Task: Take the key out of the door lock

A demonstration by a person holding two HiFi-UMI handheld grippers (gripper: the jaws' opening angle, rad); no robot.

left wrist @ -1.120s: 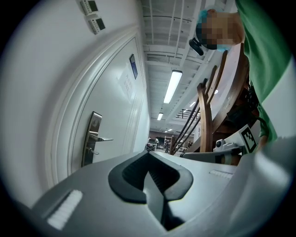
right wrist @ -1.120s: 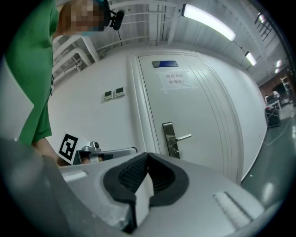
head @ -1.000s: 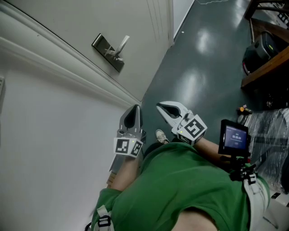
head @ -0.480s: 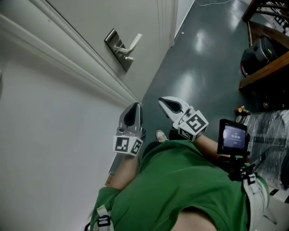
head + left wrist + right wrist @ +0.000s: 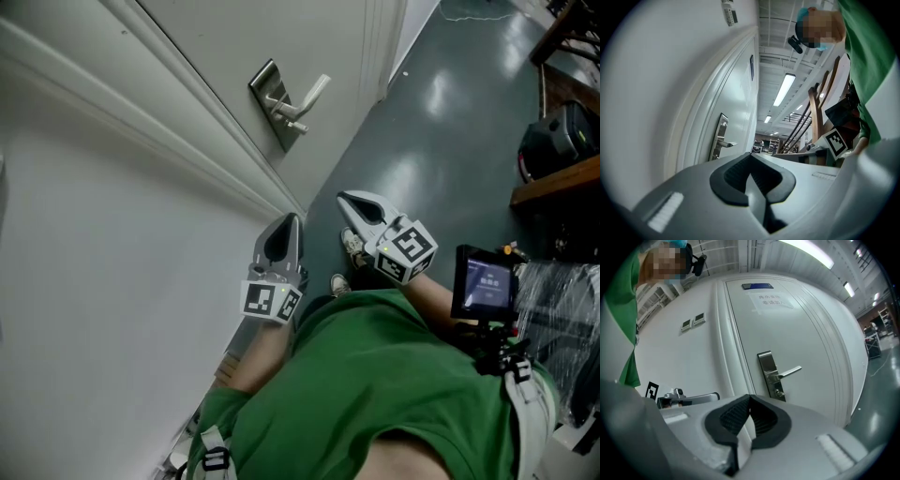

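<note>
A silver lock plate (image 5: 278, 106) with a lever handle (image 5: 316, 90) sits on the pale door (image 5: 234, 47). In the right gripper view the plate (image 5: 769, 375) shows a small key (image 5: 779, 392) under the lever (image 5: 790, 372). My left gripper (image 5: 292, 218) is shut and empty, close to the door frame and short of the lock. My right gripper (image 5: 346, 197) is shut and empty beside it, over the floor. Both point level toward the door. In the left gripper view the plate (image 5: 719, 142) lies ahead past the closed jaws (image 5: 751, 157).
A white wall (image 5: 84, 281) and raised door frame (image 5: 187, 159) run along the left. Dark floor (image 5: 431, 122) lies to the right, with a wooden bench (image 5: 562, 178) and black bag (image 5: 561, 139). A small screen (image 5: 484, 284) hangs at my right arm. A paper notice (image 5: 768, 301) is on the door.
Both grippers have moved forward along the wall toward the door. The lock plate now sits nearer and further right in the head view. Both jaws stayed shut.
</note>
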